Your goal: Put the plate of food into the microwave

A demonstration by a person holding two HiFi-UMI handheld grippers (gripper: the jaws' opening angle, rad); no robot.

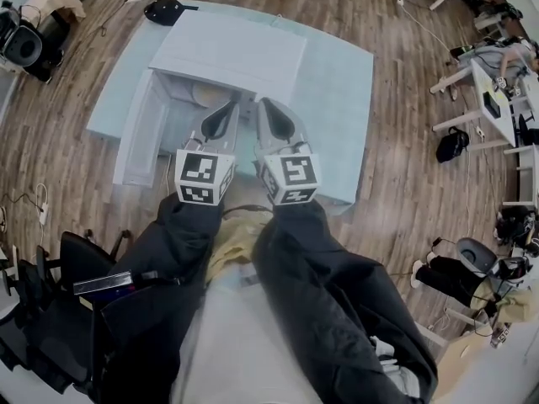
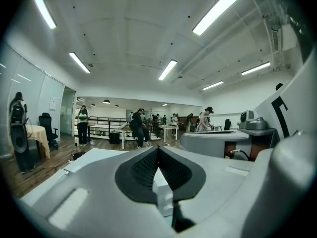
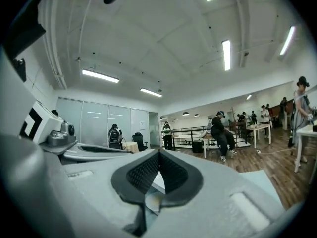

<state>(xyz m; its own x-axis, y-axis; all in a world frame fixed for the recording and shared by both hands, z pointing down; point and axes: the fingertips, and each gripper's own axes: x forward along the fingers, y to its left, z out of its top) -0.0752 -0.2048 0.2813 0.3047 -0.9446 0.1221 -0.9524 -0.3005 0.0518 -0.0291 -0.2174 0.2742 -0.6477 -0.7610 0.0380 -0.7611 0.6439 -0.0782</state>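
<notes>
Left tongs (image 1: 231, 108) and right tongs (image 1: 264, 105) closed and empty, above the open microwave (image 1: 227, 53).
We hold the two tongs side by side, each with its jaws pressed together on nothing. The plate (image 1: 205, 98) lies in the microwave's mouth on the counter (image 1: 341, 99), below and just left of the left tongs' tips and apart from both. The door (image 1: 139, 141) stands swung open at left.

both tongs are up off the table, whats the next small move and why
Probably lower the left tongs to the open door of the microwave and swing it shut. Both it and the right tongs are closed and empty, held level over the table, and a pale round shape that looks like the plate seems to sit inside already.
</notes>
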